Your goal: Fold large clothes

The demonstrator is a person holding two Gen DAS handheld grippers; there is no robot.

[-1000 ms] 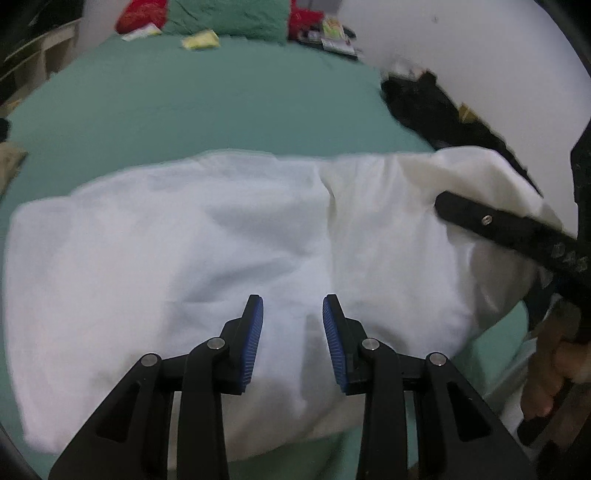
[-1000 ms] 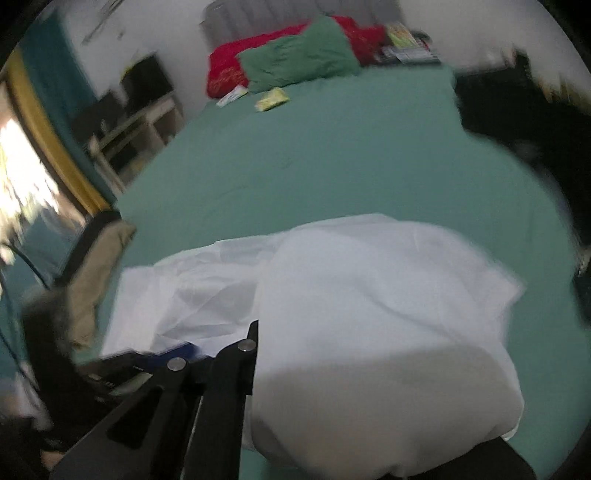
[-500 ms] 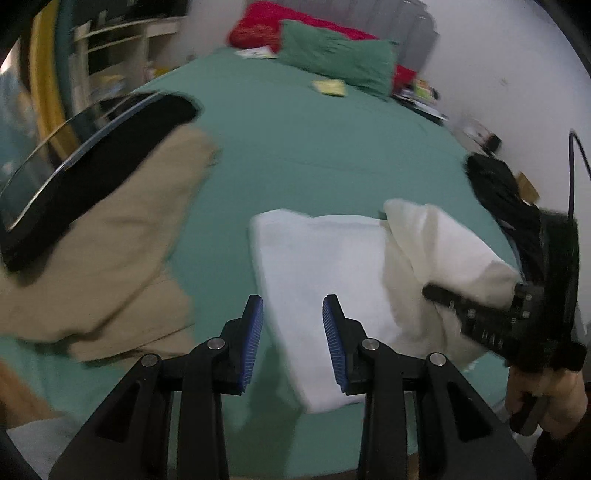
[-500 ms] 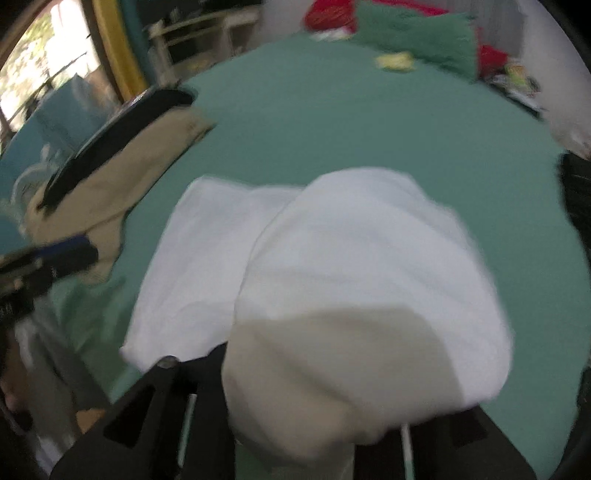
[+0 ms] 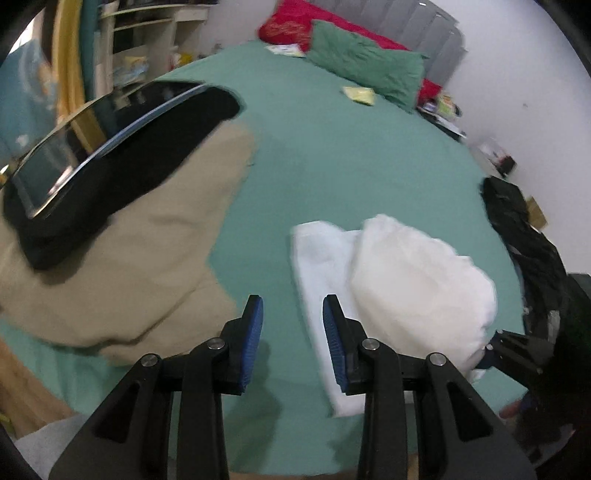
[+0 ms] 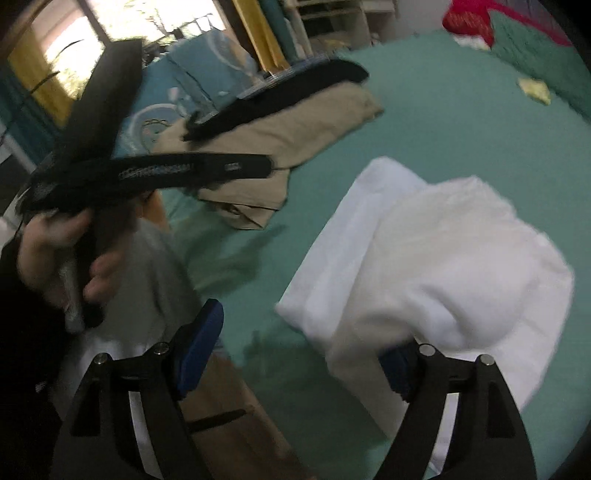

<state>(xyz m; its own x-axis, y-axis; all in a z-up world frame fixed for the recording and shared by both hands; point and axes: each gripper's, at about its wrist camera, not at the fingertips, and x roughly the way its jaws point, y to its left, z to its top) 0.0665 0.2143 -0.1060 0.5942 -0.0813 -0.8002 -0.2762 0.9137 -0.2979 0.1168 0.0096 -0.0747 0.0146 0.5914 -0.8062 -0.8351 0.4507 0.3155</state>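
Green bedding covers the wide bed (image 5: 332, 155), with a green pillow (image 5: 365, 74) and a red pillow (image 5: 291, 26) at its far end near a pale wall, and shelving (image 5: 147, 40) off to the left. Near the front edge lies the white garment (image 5: 406, 288), folded into a bundle whose upper layer is puffed up over a flatter layer that sticks out on the left. Well apart from it, on the left side of the bed, a tan garment (image 5: 129, 266) is spread out with a dark garment (image 5: 122, 147) lying over its far part, and more dark clothing (image 5: 524, 236) is heaped at the right edge. The left gripper (image 5: 291, 332) hovers above the bedding just beside the white bundle's left edge, its blue-padded jaws parted and holding nothing. The right gripper (image 6: 299, 354) sits at the near edge of the bundle with its jaws spread wide; the white cloth drapes over its right finger, and nothing is pinched between the pads. Seen from the right wrist, the left hand (image 6: 59, 254) grips the left tool's handle
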